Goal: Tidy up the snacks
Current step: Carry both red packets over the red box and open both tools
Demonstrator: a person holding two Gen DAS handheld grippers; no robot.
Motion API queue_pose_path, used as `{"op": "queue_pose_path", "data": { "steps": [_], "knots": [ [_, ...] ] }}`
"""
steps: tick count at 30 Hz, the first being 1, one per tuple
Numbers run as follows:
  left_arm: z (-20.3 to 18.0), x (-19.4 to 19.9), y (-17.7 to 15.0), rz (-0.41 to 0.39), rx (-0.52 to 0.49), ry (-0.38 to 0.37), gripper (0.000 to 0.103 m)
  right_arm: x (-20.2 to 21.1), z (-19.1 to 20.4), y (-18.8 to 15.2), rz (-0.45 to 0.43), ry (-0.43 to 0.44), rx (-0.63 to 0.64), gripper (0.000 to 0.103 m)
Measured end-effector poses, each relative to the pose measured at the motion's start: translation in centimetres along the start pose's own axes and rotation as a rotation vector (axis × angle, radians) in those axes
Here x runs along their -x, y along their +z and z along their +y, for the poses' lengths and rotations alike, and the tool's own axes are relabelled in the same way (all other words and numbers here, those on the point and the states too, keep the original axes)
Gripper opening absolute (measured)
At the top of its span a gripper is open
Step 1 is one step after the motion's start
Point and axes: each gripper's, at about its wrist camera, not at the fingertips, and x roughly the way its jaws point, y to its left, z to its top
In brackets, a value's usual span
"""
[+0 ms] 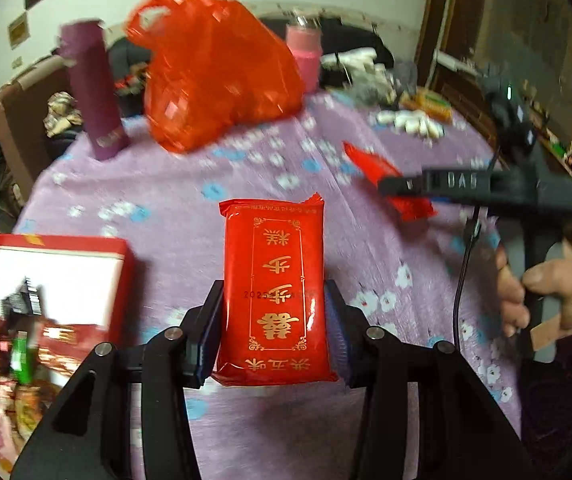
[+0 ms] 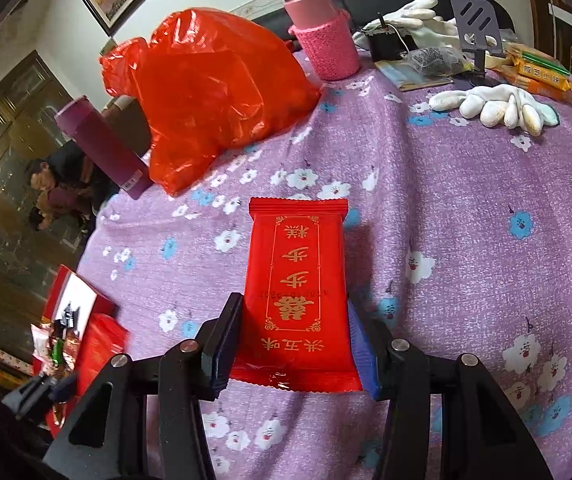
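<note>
I have a red cake packet [image 1: 274,296] clamped in my left gripper [image 1: 274,320], the pads pressed on its two long sides near the printed end, so its long axis runs straight out along the fingers, away from the camera. My right gripper [image 2: 294,340] holds a second red cake packet [image 2: 296,296] the same way: jaws closed on the long edges, far crimped end pointing forward over the purple flowered tablecloth [image 2: 466,208]. From the left wrist view I can also see the right gripper side-on, its packet sticking out past the fingertips. What the coming move turns on is where the red gift box [image 1: 58,248] lies. It sits open at the lower left of the left view, close beside that gripper, with mixed snack wrappers already inside. In the right view the same red gift box [image 2: 74,300] is farther off to the left, beyond the left gripper. So I judge the left hand the nearer one and would take it first, swinging left and down so the packet goes in lengthwise. The red plastic bag [image 2: 210,92] and purple flask [image 2: 102,148] stand well behind, out of that path.
</note>
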Motion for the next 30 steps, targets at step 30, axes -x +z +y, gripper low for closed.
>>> {"op": "queue_pose_path", "data": {
  "steps": [30],
  "knots": [
    [22.5, 9.9, -9.2, -0.115, 0.268, 0.286, 0.045, -6.0, 28.4, -7.1, 0.253, 0.531, 0.238, 0.050]
  ]
}}
